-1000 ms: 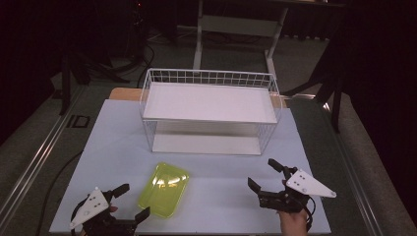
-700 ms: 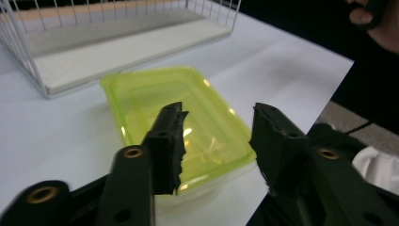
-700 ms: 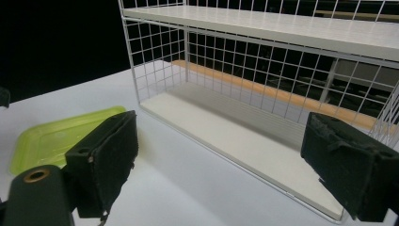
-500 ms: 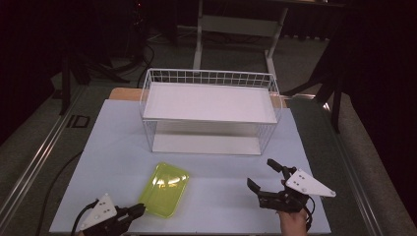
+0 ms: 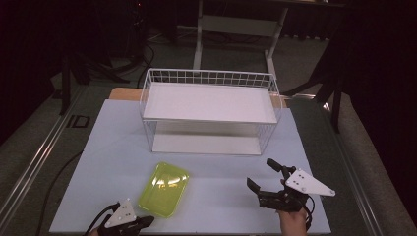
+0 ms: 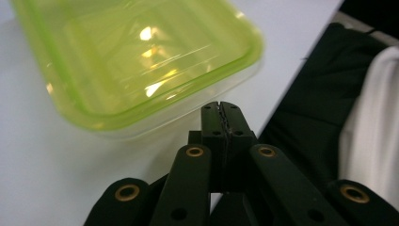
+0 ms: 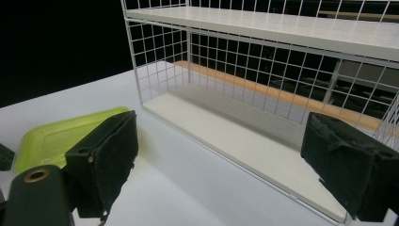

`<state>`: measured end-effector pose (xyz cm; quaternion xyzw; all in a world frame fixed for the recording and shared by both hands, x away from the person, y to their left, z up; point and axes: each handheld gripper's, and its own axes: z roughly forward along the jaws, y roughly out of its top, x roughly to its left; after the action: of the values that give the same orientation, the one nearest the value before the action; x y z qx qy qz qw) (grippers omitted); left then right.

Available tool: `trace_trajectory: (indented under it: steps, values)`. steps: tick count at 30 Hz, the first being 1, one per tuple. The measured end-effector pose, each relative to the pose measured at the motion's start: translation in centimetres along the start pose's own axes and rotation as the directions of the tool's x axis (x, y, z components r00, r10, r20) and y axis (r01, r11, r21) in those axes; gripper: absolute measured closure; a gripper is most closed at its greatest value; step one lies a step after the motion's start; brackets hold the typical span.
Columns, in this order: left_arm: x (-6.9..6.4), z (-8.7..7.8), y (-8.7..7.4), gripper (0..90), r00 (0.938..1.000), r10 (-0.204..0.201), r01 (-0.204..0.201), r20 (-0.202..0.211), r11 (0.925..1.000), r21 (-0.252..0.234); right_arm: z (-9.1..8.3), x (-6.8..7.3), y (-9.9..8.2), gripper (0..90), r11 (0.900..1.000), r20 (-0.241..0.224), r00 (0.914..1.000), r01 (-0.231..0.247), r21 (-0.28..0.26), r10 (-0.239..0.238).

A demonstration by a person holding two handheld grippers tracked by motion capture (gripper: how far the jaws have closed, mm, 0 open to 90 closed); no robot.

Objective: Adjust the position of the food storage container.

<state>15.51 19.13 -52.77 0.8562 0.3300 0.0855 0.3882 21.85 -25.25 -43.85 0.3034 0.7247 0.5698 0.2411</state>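
A translucent yellow-green container (image 5: 163, 189) lies flat on the white table, in front of the wire rack. My left gripper (image 5: 146, 221) is at the table's front edge, just short of the container's near corner. In the left gripper view its jaws are pressed together with nothing between them (image 6: 221, 112), and the container's rim (image 6: 136, 61) is right ahead. My right gripper (image 5: 261, 173) rests at the front right, held by a hand, jaws wide apart and empty. In the right gripper view (image 7: 221, 155) it faces the rack, with the container (image 7: 56, 136) low at the left.
A white wire rack (image 5: 209, 105) with two white shelves stands at the middle back of the table; its lower shelf (image 7: 244, 141) is bare. A dark cloth and a white sleeve (image 6: 371, 136) lie past the table's front edge. Cables and stand legs are on the floor behind.
My left gripper has shut its jaws and slid a little right and down along the front edge, toward the container's near corner. The right gripper and the container have stayed put.
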Motion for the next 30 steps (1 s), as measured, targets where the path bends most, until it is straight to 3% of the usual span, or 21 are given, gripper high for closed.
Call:
trace_trajectory:
  steps: [1, 3, 4, 6, 12, 17, 18, 19, 21, 22, 24, 25, 27, 28, 30]
  values:
    - [0.3, 0.0, -0.1, 90.0, 0.9999, -0.011, 0.011, -0.011, 0.9999, -0.009, 0.0, 0.0, 0.0, 11.7, 1.0000, 0.000, 1.0000, 0.000, -0.002, 0.000]
    - [1.3, -0.3, 0.0, 90.0, 0.9968, -0.071, 0.070, -0.035, 0.9966, -0.044, -0.1, 0.0, 0.0, 11.6, 1.0000, -0.003, 1.0000, -0.001, -0.003, 0.001]
    - [1.3, -0.3, 0.0, 90.0, 0.9968, -0.071, 0.070, -0.035, 0.9966, -0.044, -0.1, 0.0, 0.0, 11.7, 1.0000, -0.001, 1.0000, 0.000, -0.002, 0.000]
    - [2.5, -0.4, -0.1, 90.0, 0.9881, -0.125, 0.122, -0.089, 0.9915, -0.046, 0.0, -0.1, 0.0, 11.6, 1.0000, -0.005, 1.0000, -0.002, -0.001, 0.002]
    - [5.0, -0.3, -0.1, 90.0, 0.9746, -0.159, 0.154, -0.157, 0.9870, -0.046, 0.0, 0.0, 0.0, 11.7, 1.0000, -0.008, 1.0000, 0.004, 0.001, -0.004]
    - [6.1, -0.2, 0.0, 90.0, 0.9676, -0.177, 0.171, -0.180, 0.9840, -0.051, 0.0, 0.1, 0.0, 11.7, 1.0000, -0.010, 0.9999, 0.004, 0.002, -0.004]
    - [6.3, -0.2, 0.0, 90.0, 0.9618, -0.182, 0.180, -0.204, 0.9832, -0.029, 0.0, 0.1, 0.0, 11.7, 1.0000, -0.010, 0.9999, 0.004, 0.002, -0.004]
    - [6.5, -0.3, -0.3, 90.0, 0.9589, -0.199, 0.198, -0.202, 0.9799, -0.026, 0.0, 0.1, 0.0, 11.7, 1.0000, -0.011, 0.9999, 0.005, 0.003, -0.005]
    - [6.3, -1.0, -0.7, 90.0, 0.9583, -0.212, 0.208, -0.191, 0.9772, -0.041, -0.1, 0.1, 0.0, 11.6, 1.0000, -0.010, 0.9999, 0.007, 0.003, -0.007]
    - [5.9, -1.3, -0.9, 90.0, 0.9629, -0.211, 0.205, -0.168, 0.9774, -0.052, -0.1, 0.1, 0.0, 11.7, 1.0000, -0.010, 0.9999, 0.008, 0.003, -0.008]
    - [5.5, -1.6, -0.9, 90.0, 0.9618, -0.218, 0.215, -0.165, 0.9758, -0.038, -0.1, 0.0, 0.0, 11.7, 1.0000, -0.009, 0.9999, 0.009, 0.003, -0.009]
    - [4.4, -1.9, -1.0, 90.0, 0.9690, -0.201, 0.197, -0.144, 0.9795, -0.043, 0.0, 0.0, 0.0, 11.7, 1.0000, -0.010, 0.9999, 0.006, 0.005, -0.006]
    - [3.2, -2.0, -0.9, 90.0, 0.9756, -0.186, 0.182, -0.116, 0.9822, -0.045, 0.1, 0.0, 0.0, 11.7, 1.0000, -0.012, 0.9999, -0.001, 0.007, 0.001]
    - [3.2, -2.0, -0.9, 90.0, 0.9756, -0.186, 0.182, -0.116, 0.9822, -0.045, 0.1, 0.0, 0.0, 11.7, 1.0000, -0.012, 0.9999, -0.001, 0.007, 0.001]
    - [2.2, -1.7, -0.6, 90.0, 0.9787, -0.199, 0.198, -0.050, 0.9797, -0.031, 0.2, 0.1, 0.0, 11.7, 1.0000, -0.016, 0.9999, 0.002, 0.009, -0.001]
